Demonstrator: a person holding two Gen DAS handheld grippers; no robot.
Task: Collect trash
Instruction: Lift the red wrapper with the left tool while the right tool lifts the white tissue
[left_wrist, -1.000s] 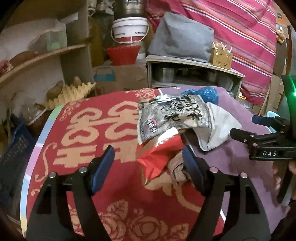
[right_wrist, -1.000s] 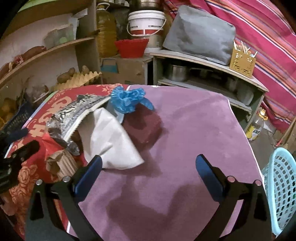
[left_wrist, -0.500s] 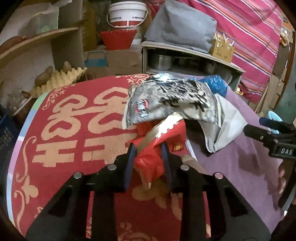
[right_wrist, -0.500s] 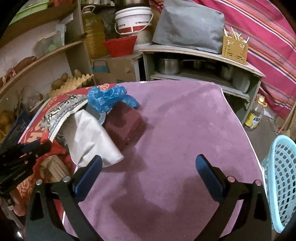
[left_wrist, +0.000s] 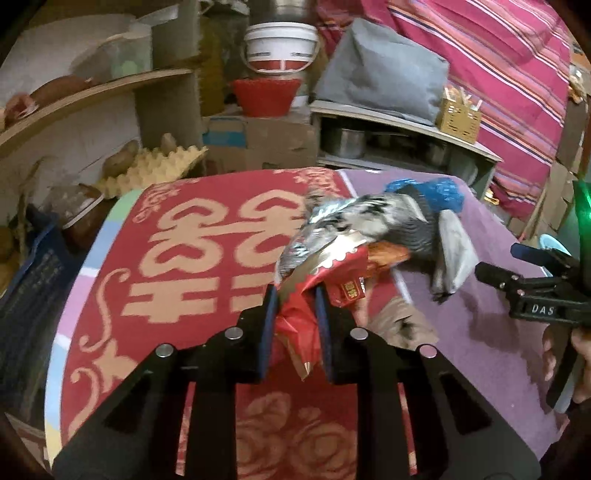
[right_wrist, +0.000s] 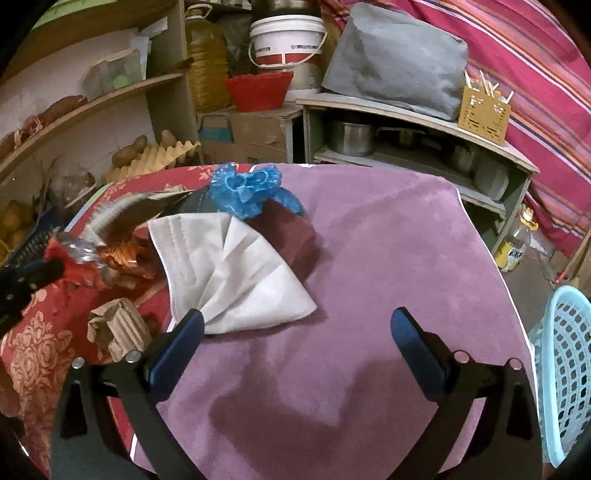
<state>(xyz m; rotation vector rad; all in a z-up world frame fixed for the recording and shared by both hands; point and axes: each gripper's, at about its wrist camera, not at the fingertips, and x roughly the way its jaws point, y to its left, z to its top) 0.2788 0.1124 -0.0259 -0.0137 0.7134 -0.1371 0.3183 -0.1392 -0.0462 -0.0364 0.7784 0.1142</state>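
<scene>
1. Closing on a crumpled red wrapper (left_wrist: 295, 306), the left tongs (left_wrist: 295, 295) stand narrow, and both blue pads press the red foil between them.
2. The red wrapper is raised off the red patterned cloth (left_wrist: 177, 258) at the front of the trash pile, and its torn upper edge touches a silver-and-black snack bag (left_wrist: 354, 221) behind it.
3. The right tongs (right_wrist: 295, 332) are spread wide with nothing between them, hovering over the purple cloth (right_wrist: 388, 258) of the desk.
4. A white face mask (right_wrist: 236, 273) lies on the purple cloth just ahead of the right tongs' left finger, partly over a dark red box (right_wrist: 291, 232).
5. A blue crumpled plastic cover (right_wrist: 251, 188) sits at the far end of the pile, touching the mask's top edge.
6. A scrap of corrugated cardboard (right_wrist: 118, 325) rests on the red cloth beside the mask.
7. A light blue basket (right_wrist: 565, 380) stands off the desk's right edge.
</scene>
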